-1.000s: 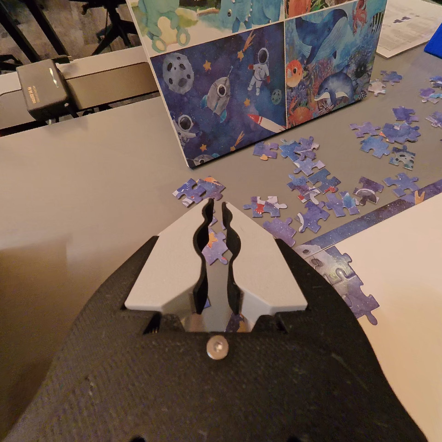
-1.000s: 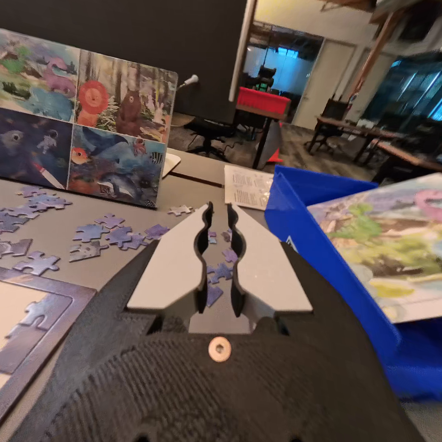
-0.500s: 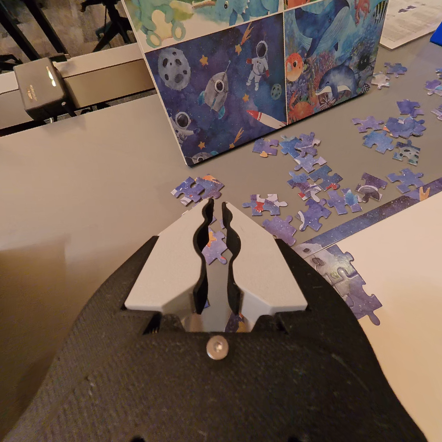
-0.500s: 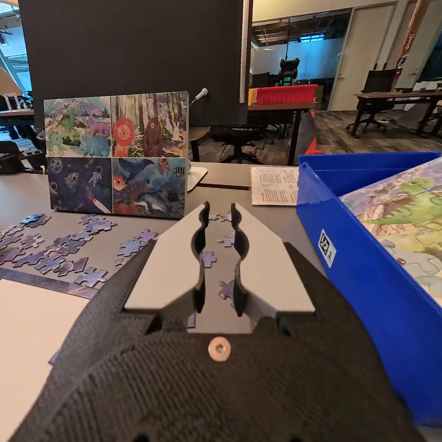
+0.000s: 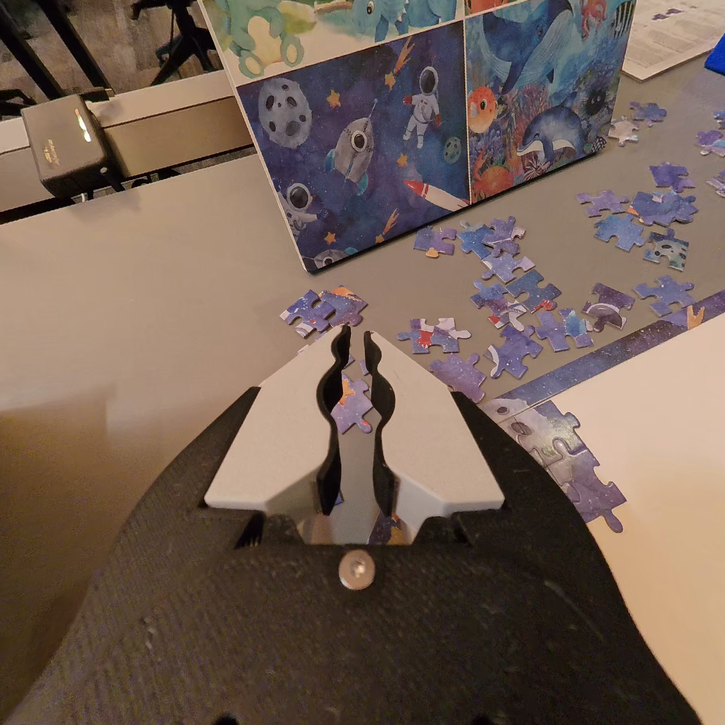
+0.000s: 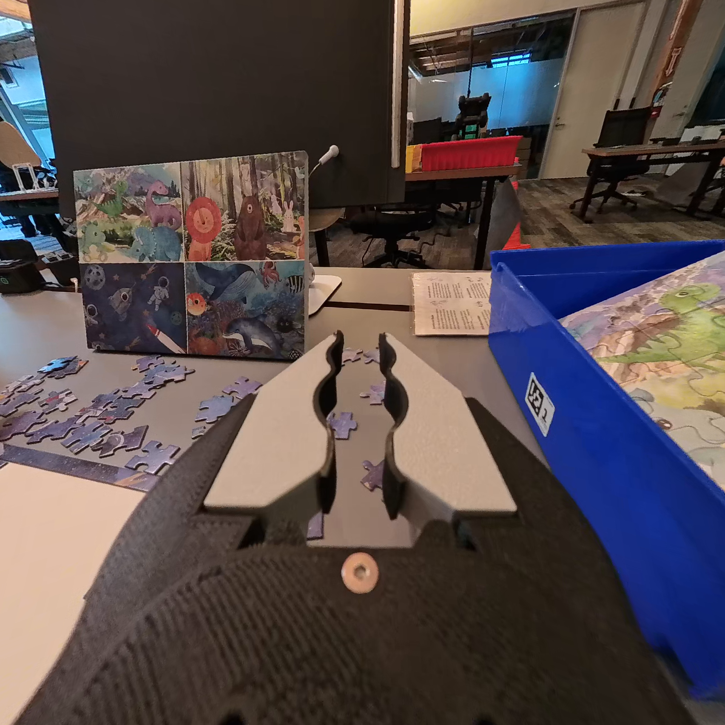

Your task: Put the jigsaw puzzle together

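Note:
My left gripper (image 5: 356,332) hovers over the grey table (image 5: 137,314). Its fingers stand almost together with only a thin slit and nothing between them. A purple puzzle piece with an orange star (image 5: 353,404) lies on the table beneath them. More loose purple-blue pieces (image 5: 514,310) lie to its right. A few joined pieces (image 5: 557,451) sit at the corner of the white puzzle board (image 5: 647,431). My right gripper (image 6: 360,335) is open and empty above the table. Small loose pieces (image 6: 342,425) lie under it. The picture board (image 6: 192,255) stands upright behind.
A blue bin (image 6: 588,412) holding a dinosaur puzzle (image 6: 674,353) stands to the right of my right gripper. A printed sheet (image 6: 451,304) lies behind it. A black device (image 5: 64,145) sits at the table's far left. Desks and chairs stand beyond. The left gripper's tips are roughly 40 centimeters from the right gripper's.
My right gripper swung up and levelled out to face the picture board, and its jaws opened a little wider. My left gripper drifted only slightly and its jaws did not change.

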Demonstrator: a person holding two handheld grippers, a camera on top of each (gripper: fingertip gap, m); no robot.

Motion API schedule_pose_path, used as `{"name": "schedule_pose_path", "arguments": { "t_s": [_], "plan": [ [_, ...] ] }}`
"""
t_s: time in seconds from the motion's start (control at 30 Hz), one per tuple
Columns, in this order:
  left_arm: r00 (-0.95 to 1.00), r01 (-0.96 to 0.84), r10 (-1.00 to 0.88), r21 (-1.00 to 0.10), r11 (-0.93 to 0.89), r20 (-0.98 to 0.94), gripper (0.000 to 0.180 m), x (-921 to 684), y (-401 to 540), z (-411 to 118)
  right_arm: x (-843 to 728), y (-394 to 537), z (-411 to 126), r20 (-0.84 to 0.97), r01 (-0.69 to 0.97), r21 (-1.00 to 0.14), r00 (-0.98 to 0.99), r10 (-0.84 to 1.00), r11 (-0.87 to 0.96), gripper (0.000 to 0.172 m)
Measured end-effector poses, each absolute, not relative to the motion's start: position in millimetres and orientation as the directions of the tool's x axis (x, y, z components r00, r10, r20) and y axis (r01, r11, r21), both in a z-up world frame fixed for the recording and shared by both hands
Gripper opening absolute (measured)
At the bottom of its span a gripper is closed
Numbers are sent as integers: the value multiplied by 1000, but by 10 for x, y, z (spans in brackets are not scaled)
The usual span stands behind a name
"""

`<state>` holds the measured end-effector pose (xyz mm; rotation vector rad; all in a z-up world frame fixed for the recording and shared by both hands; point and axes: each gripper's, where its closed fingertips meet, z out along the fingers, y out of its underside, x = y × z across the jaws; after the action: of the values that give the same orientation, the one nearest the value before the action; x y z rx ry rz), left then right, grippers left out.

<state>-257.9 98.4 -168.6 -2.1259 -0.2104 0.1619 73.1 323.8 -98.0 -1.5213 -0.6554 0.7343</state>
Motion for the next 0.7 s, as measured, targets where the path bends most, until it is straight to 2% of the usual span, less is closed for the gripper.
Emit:
{"name": "schedule_pose_path", "arguments": {
  "t_s": [0.4,0.7],
  "plan": [
    [976,86,213,-846,-526,-33,5,-2579,984,-1687,902,3245,-790,-93,-114,-993,661,745,-23,13],
    [976,86,214,-845,-528,-34,5,-2581,983,-1690,892,3245,-802,-103,-118,-992,654,749,-34,13]
  ]
}}
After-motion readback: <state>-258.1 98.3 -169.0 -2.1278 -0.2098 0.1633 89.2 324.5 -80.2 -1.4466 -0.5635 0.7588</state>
